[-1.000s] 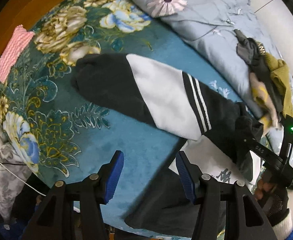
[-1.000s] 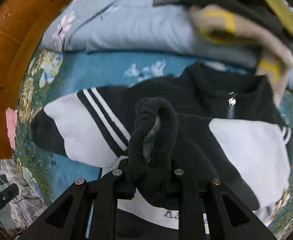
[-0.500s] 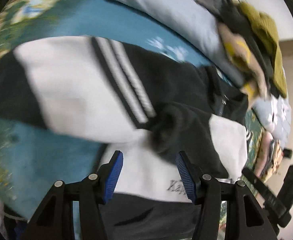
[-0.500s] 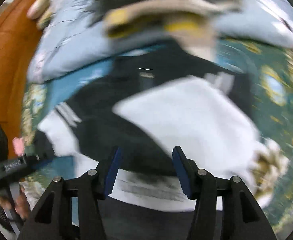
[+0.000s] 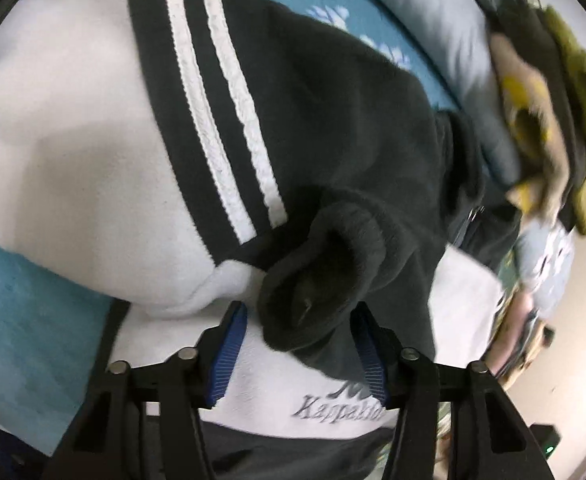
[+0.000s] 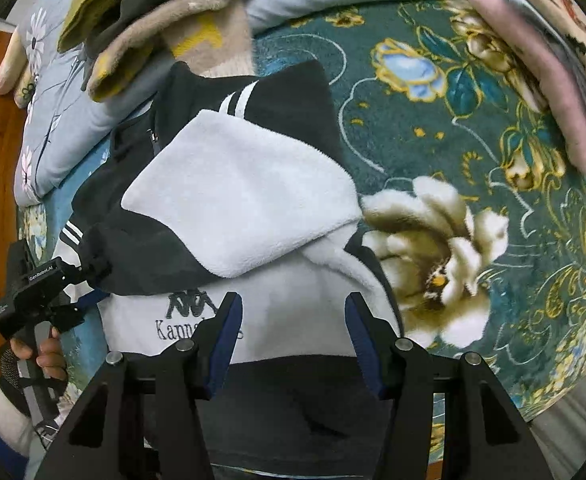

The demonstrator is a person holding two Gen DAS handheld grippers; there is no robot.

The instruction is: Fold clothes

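The black and white fleece jacket (image 5: pixel 229 128) lies flat on the bed, on the teal floral blanket (image 6: pixel 473 128), with one sleeve already folded across the chest. My left tongs (image 5: pixel 297 344) have just been closing, and the black ribbed cuff (image 5: pixel 325 276) of that sleeve sits between the blue pads (image 5: pixel 229 348); I cannot tell whether the pads press on it already or only stand beside it. My right tongs (image 6: pixel 291 336) are spread wide above the white lower front of the jacket, with nothing between them. I think the main risk is on the left side: the cuff is thick and soft, so the pads may catch only its outer edge and let it slip, or they may catch the white layer below too, and then the whole front would lift and the fold would open. The fleece also slides easily, so any pull could move the folded sleeve out of line. The left view shows the cuff and the two white stripes from close. Only the right view shows the whole shape of the fold, the person's gloved hand (image 6: pixel 33 356) holding the left tool, the pile of olive and beige clothes (image 6: pixel 141 20) near the collar, and the folded pink cloth (image 6: pixel 533 92) at the far right.
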